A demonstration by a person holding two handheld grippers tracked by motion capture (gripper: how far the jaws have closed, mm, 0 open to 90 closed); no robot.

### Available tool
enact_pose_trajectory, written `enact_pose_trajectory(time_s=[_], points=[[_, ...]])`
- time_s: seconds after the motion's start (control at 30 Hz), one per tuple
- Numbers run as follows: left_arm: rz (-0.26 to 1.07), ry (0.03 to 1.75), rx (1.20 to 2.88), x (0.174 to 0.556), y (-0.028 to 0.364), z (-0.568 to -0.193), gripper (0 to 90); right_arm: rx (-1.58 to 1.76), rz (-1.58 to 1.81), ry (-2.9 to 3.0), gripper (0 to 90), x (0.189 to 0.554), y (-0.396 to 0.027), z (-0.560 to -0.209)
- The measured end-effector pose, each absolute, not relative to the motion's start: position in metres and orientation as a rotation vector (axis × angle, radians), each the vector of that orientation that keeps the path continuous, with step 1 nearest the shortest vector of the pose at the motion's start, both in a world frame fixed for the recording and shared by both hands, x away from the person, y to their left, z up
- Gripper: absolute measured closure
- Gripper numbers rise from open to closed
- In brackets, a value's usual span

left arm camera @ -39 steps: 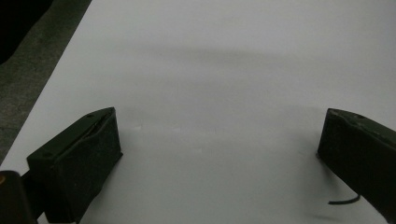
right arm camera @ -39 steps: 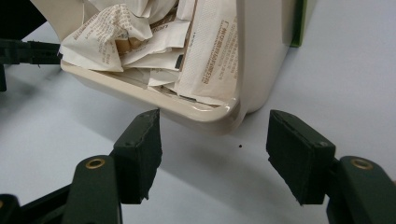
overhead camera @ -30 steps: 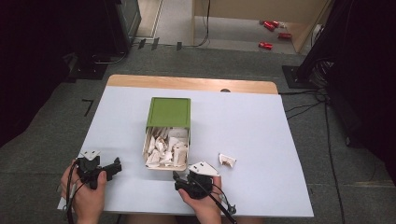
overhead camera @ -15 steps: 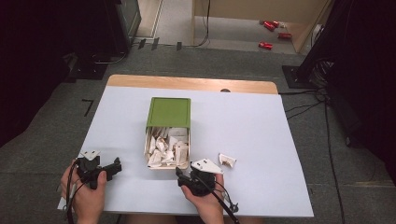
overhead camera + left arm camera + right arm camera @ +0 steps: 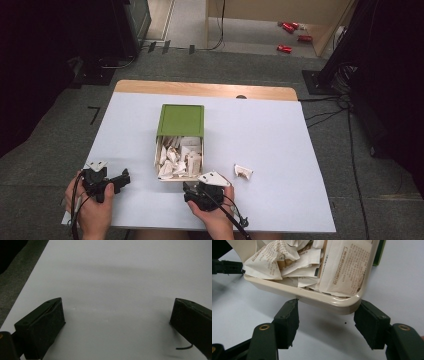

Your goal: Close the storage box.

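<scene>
1. The left gripper [image 5: 122,178] rests in the person's left hand [image 5: 92,212] at the near left corner of the white table [image 5: 280,150]; in the left gripper view its jaws stand wide apart, released, with bare table between them.
2. The cream box [image 5: 179,176] sits in the middle of the table, packed with crumpled white paper sachets [image 5: 180,156]; its green lid [image 5: 181,120] is slid back over the far half, so the near half lies open.
3. The right gripper [image 5: 325,322] is held in the right hand [image 5: 215,220] just at the box's near edge; in the right gripper view the jaws flank the box's rounded near corner [image 5: 347,306], one pad [image 5: 289,317] under the rim and the other just beside the corner; the jaws have just been opening and press on nothing, so the gripper is released.
4. A single loose sachet [image 5: 243,171] lies on the table to the right of the box, near it but apart.
</scene>
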State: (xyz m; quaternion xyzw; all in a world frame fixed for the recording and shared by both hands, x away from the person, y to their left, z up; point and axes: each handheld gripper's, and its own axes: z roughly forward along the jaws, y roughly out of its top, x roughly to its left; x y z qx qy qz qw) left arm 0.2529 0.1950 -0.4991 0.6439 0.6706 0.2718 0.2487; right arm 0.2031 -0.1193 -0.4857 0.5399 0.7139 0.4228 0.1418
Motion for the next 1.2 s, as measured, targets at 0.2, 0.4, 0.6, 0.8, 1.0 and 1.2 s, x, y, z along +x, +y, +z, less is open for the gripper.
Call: enact_pose_trajectory(time_s=[0.2,0.4,0.6,0.8,1.0,1.2], points=[[0.741,1.827,1.754,0.253,0.195,-0.499,0.0,1.580,1.216,2.048,36.4,0.203,-0.117,-0.485],[0.741,1.827,1.754,0.253,0.195,-0.499,0.0,1.596,1.233,2.024,35.8,0.206,-0.116,-0.481],[0.740,1.827,1.754,0.253,0.195,-0.499,0.0,1.606,1.248,2.014,35.5,0.211,-0.115,-0.478],[0.740,1.827,1.755,0.253,0.195,-0.499,0.0,1.625,1.242,1.994,36.2,0.217,-0.116,-0.477],[0.740,1.827,1.754,0.253,0.195,-0.499,0.0,1.628,1.230,1.977,36.9,0.222,-0.117,-0.478],[0.740,1.827,1.754,0.253,0.195,-0.499,0.0,1.635,1.218,1.960,37.2,0.228,-0.115,-0.477]])
